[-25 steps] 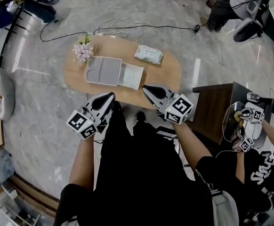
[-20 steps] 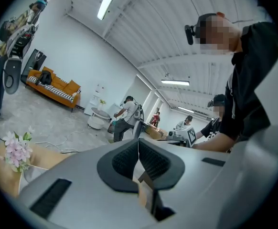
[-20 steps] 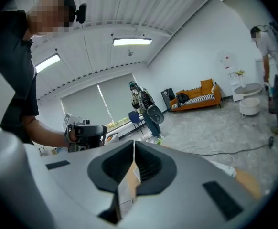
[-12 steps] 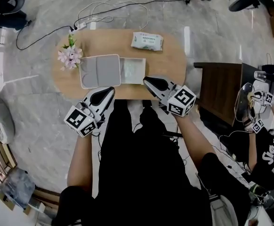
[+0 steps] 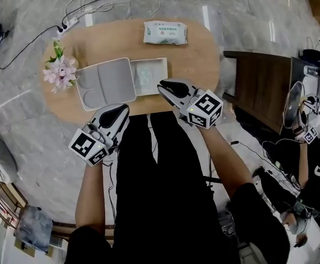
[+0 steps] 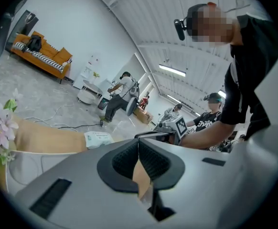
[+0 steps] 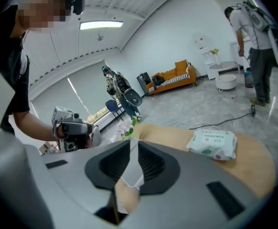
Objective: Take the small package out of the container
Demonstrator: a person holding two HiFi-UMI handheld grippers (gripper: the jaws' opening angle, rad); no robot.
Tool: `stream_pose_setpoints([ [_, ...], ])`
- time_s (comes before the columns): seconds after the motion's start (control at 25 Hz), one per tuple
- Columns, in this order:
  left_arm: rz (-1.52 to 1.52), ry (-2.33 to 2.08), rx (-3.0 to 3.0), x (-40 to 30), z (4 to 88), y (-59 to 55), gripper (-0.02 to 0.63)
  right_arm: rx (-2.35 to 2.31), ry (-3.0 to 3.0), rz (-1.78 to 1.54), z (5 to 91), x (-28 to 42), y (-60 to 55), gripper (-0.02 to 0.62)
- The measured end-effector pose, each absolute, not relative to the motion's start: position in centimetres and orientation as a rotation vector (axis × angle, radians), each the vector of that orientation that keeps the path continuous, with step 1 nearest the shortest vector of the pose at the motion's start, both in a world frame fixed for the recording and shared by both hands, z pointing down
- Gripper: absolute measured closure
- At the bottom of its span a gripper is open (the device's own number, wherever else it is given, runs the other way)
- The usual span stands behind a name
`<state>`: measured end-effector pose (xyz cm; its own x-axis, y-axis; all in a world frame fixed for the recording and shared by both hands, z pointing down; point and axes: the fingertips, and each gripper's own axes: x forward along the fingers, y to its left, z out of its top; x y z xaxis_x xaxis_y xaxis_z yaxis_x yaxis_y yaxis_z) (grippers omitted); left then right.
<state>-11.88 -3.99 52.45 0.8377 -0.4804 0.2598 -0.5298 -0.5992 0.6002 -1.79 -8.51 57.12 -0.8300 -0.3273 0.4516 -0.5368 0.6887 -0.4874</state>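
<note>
An open white container point(image 5: 164, 65) sits on the oval wooden table point(image 5: 198, 59), its lid point(image 5: 106, 83) lying flat to its left. Inside rests a small pale green package point(image 5: 144, 76). My right gripper point(image 5: 161, 85) hovers at the container's near right corner. Its jaws point(image 7: 133, 144) have just been opening and stand slightly apart with nothing between them. My left gripper point(image 5: 124, 108) is over the table's near edge, just below the lid. Its tips point(image 6: 138, 142) meet and hold nothing.
A wet-wipes pack point(image 5: 165, 32) lies at the table's far side. Pink flowers point(image 5: 61, 73) stand at the left end. A dark wooden side table point(image 5: 259, 87) is to the right, with another person point(image 5: 314, 164) beyond it. Cables point(image 5: 94, 4) run across the floor.
Both grippers have come down and forward toward the table. The right one now reaches the container's near corner, and its jaws have parted a little.
</note>
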Motion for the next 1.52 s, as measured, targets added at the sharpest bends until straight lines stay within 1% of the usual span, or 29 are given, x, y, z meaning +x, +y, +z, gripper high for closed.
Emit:
stream_pose_setpoints([
  [0.24, 0.103, -0.726, 2.27, -11.3, 57.3, -4.0, 0.589, 0.703, -2.486, 0.945, 63.0, -1.3, -9.3, 0.518],
  [0.52, 0.092, -0.704, 2.248, -9.9, 60.7, -3.2, 0.589, 0.664, -2.364, 0.905, 68.6, -0.9, -10.3, 0.488],
  [0.92, 0.064, -0.643, 2.251, -8.8, 61.4, -2.2, 0.589, 0.608, -2.158, 0.76, 74.7, -2.1, -11.3, 0.477],
  [1.52, 0.056, -0.608, 2.249, -9.8, 62.6, -3.1, 0.589, 0.509, -1.889, 0.569, 79.4, -2.3, -11.8, 0.477],
])
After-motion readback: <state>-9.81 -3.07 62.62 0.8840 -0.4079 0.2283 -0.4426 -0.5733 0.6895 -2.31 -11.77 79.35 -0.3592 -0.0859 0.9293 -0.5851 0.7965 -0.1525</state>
